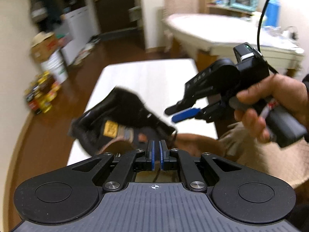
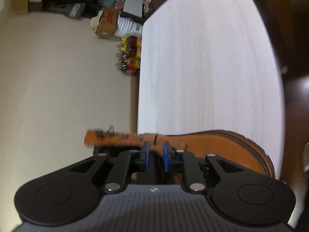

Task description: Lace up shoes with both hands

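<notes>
A brown leather boot (image 1: 115, 116) with a dark lining lies on the white table (image 1: 150, 77), its opening toward me. My left gripper (image 1: 156, 147) is low over the boot's near edge. Its blue pads are almost together, and a thin dark lace (image 1: 156, 175) runs back from between them. A hand (image 1: 260, 100) holds my right gripper (image 1: 170, 115) above the boot's right side with its fingers apart. In the right wrist view the right gripper (image 2: 156, 147) straddles the boot's eyelet flap (image 2: 222, 147). A dark lace (image 2: 155, 138) stands in the gap, and the pads do not touch it.
Behind the table is a second table (image 1: 212, 31) under a white cloth with clutter on it. Bottles (image 1: 40, 94), a box and a white bucket (image 1: 52, 58) stand on the brown floor at the left. A trouser leg (image 1: 270, 154) is at the near right.
</notes>
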The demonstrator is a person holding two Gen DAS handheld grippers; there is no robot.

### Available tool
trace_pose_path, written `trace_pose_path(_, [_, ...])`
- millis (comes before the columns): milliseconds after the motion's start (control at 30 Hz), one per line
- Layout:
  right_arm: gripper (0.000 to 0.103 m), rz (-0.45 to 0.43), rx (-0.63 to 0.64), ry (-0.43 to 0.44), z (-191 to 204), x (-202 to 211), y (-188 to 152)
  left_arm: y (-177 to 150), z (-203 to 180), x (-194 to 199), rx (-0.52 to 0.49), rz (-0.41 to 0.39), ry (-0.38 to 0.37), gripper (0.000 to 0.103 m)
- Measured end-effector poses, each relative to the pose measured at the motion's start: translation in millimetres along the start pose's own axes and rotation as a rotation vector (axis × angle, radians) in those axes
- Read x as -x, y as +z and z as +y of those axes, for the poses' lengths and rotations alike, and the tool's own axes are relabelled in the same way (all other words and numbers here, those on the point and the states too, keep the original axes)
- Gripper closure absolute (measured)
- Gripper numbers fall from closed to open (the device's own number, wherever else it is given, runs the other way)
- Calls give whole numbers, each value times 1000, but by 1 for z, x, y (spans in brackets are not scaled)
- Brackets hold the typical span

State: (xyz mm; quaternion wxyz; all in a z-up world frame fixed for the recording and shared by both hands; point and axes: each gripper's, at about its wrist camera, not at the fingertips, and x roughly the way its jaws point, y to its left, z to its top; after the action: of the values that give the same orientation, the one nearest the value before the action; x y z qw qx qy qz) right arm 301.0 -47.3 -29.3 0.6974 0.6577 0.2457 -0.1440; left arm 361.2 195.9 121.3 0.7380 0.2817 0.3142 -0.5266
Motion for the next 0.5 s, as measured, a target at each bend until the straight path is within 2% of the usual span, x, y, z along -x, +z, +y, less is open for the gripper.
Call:
trace_pose_path(100, [82,112,-32,88,-13,-17,24,-4,-15,0,70,64,75,96])
trace_pose_path(233, [83,224,-27,90,-15,-37,40,1,-35,-2,123,110,108,96])
trace_pose_path(267, [87,256,-16,100,-13,-43,42,3,-39,-2,123,112,103,96])
trace_pose_path(300, [100,269,-9,102,-12,-44,42,4,-41,-3,121,114,95,95])
trace_pose_path(400, [100,252,30,93,-7,-38,53,10,-54,-14,98,129,72,95])
trace_pose_path(500, [101,125,125,14,1,-9,78,15,-58,-27,75,132,62,95])
